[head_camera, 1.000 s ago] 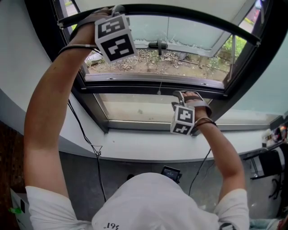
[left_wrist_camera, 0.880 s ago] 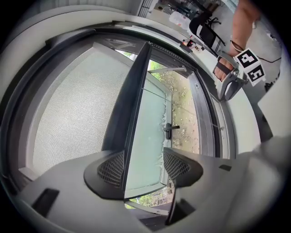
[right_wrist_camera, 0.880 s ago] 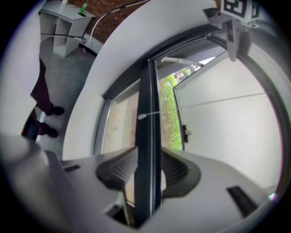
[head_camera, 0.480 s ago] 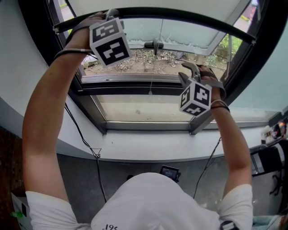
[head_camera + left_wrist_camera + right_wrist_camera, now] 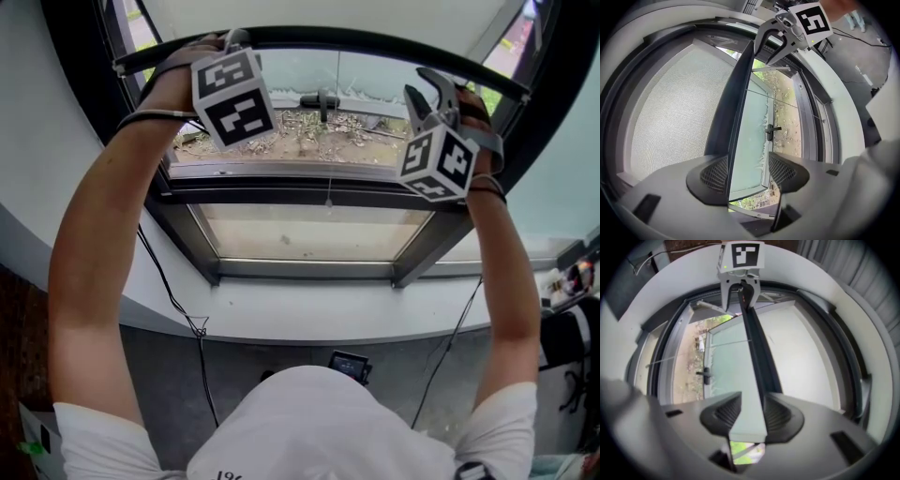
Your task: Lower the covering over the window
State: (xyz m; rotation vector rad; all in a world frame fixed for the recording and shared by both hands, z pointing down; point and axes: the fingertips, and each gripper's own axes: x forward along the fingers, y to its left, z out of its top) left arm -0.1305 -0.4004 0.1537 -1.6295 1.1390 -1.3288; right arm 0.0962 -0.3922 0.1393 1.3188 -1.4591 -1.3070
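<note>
The covering is a pale roller blind (image 5: 328,9) with a dark bottom bar (image 5: 328,37) that curves across the top of the head view. My left gripper (image 5: 230,42) is at the bar's left end. In the left gripper view the bar (image 5: 733,103) runs through the left gripper (image 5: 747,171), hard against one pad. My right gripper (image 5: 431,86) is up at the bar's right end. In the right gripper view the bar (image 5: 757,348) passes between the pads of the right gripper (image 5: 752,414), and a pale strip fills the gap.
Behind the bar is a dark-framed window with a tilted-out glass sash and a black handle (image 5: 322,97). A white sill (image 5: 309,314) runs below it. A black cable (image 5: 173,291) hangs down the wall at the left. Some clutter sits at the far right edge.
My right gripper has risen from the lower window frame up and to the right, onto the bar's right end. The left gripper has stayed on the bar.
</note>
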